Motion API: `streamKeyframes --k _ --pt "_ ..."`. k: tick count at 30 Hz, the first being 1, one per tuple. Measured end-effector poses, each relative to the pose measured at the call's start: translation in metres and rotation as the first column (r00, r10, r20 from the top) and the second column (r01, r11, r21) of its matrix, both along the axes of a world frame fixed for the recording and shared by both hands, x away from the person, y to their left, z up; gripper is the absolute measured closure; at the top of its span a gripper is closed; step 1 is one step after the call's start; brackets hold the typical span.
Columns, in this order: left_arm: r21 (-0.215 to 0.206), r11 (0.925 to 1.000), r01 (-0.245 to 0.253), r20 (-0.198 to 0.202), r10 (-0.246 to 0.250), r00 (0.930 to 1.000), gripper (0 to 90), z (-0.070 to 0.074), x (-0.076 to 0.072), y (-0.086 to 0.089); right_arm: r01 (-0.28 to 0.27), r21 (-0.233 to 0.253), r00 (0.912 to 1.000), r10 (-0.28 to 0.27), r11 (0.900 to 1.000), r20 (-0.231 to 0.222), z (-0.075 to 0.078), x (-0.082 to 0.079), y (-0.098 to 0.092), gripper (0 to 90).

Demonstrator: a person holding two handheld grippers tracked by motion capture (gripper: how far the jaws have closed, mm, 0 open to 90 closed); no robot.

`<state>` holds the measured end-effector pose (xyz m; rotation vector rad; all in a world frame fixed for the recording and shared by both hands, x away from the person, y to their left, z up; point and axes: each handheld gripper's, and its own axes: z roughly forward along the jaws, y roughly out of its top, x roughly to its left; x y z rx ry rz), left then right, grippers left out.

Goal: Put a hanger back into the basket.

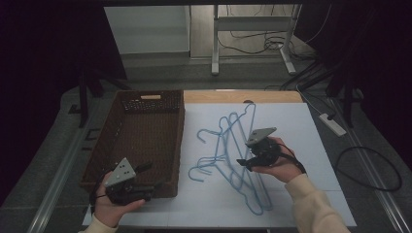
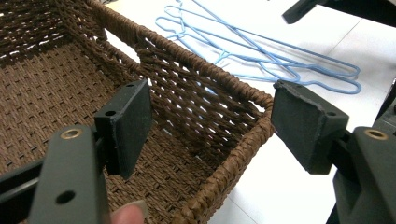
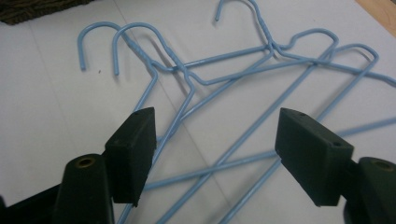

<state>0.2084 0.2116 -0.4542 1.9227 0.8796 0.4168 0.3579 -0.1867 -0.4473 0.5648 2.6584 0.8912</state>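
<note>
High view: both hand-held grippers (image 1: 148, 179) (image 1: 245, 158) gape empty over white tabletop (image 1: 301, 126), dark room beyond.

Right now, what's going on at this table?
A person holds a two-jaw gripper in each hand. The right gripper is open over a loose pile of blue wire hangers on the white table top, holding nothing. The left gripper is open at the near corner of a brown woven basket, which looks empty. No hanger is in the basket yet.
</note>
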Motion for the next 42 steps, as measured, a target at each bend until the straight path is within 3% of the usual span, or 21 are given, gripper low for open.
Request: streamKeyframes --k 10,13,19,24,25,28,30,34,38,42 --pt "0.002 1.0 0.003 -0.004 -0.003 1.0 29.5 -0.001 0.001 0.0 -0.07 -0.077 0.9965 0.066 0.995 -0.052 -0.015 0.024 0.036 35.1" --pt "0.003 1.0 0.005 -0.004 -0.005 1.0 29.5 -0.001 0.001 -0.001 -0.098 -0.121 0.9941 0.092 0.988 -0.058 -0.019 0.031 0.049 34.9" --pt "0.004 1.0 0.008 -0.005 -0.008 1.0 29.5 -0.001 0.001 -0.002 -0.144 -0.152 0.9885 0.135 0.978 -0.07 -0.022 0.037 0.063 37.2" --pt "0.006 0.9999 0.01 -0.007 -0.01 0.9999 29.5 -0.001 0.001 -0.002 -0.204 -0.22 0.9777 0.188 0.954 -0.093 -0.029 0.041 0.082 41.3" --pt "0.006 0.9999 0.01 -0.007 -0.01 0.9999 29.5 -0.001 0.001 -0.002 -0.204 -0.22 0.9777 0.188 0.954 -0.093 -0.029 0.041 0.082 41.3" --pt "0.007 0.9999 0.012 -0.007 -0.012 0.9999 29.5 -0.001 0.001 -0.002 -0.242 -0.282 0.97 0.224 0.929 -0.094 -0.035 0.043 0.094 46.3" --pt "0.008 0.9999 0.013 -0.006 -0.013 0.9999 29.5 -0.001 0.001 -0.003 -0.257 -0.303 0.9664 0.239 0.918 -0.094 -0.038 0.044 0.098 49.9" --pt "0.009 0.9999 0.015 -0.007 -0.015 0.9999 29.5 -0.001 0.001 -0.003 -0.294 -0.359 0.9557 0.276 0.886 -0.103 -0.043 0.046 0.106 59.8" --pt "0.008 0.9999 0.015 -0.008 -0.015 0.9999 29.5 -0.001 0.001 -0.002 -0.312 -0.384 0.9502 0.285 0.869 -0.125 -0.048 0.049 0.109 68.2" --pt "0.009 0.9999 0.014 -0.008 -0.014 0.9999 29.5 -0.002 0.001 -0.002 -0.32 -0.388 0.9473 0.289 0.864 -0.139 -0.05 0.051 0.111 76.0"
